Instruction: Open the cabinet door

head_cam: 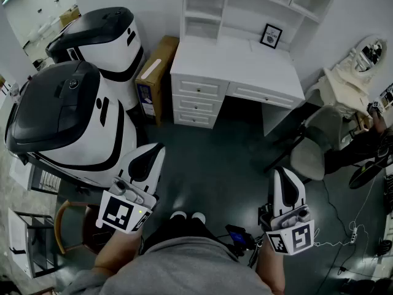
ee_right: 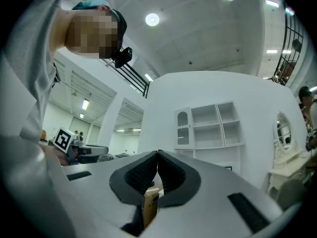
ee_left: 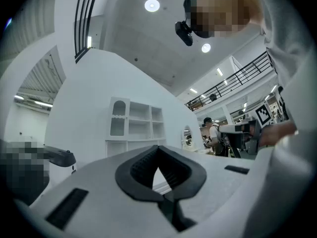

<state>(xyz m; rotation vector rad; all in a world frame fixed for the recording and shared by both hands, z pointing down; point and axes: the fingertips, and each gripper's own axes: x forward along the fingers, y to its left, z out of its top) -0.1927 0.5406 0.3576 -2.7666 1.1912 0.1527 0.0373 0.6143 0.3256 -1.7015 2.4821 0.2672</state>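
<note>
A white desk (head_cam: 236,60) with a shelf hutch (head_cam: 209,8) stands against the far wall. The hutch's left compartment has an arched cabinet door (ee_left: 119,117), also visible in the right gripper view (ee_right: 182,128), and it is closed. My left gripper (head_cam: 156,147) hangs over the dark floor, well short of the desk. Its jaws are shut with nothing between them (ee_left: 158,148). My right gripper (head_cam: 281,171) is held level with it on the right. It is also shut and empty (ee_right: 158,153). Both point towards the desk.
Two large white-and-black machines (head_cam: 73,115) fill the left side. A cardboard box (head_cam: 156,72) leans beside the desk drawers (head_cam: 198,97). A chair (head_cam: 316,149) stands at the right of the desk. Cables and a power strip (head_cam: 355,231) lie on the floor at the right.
</note>
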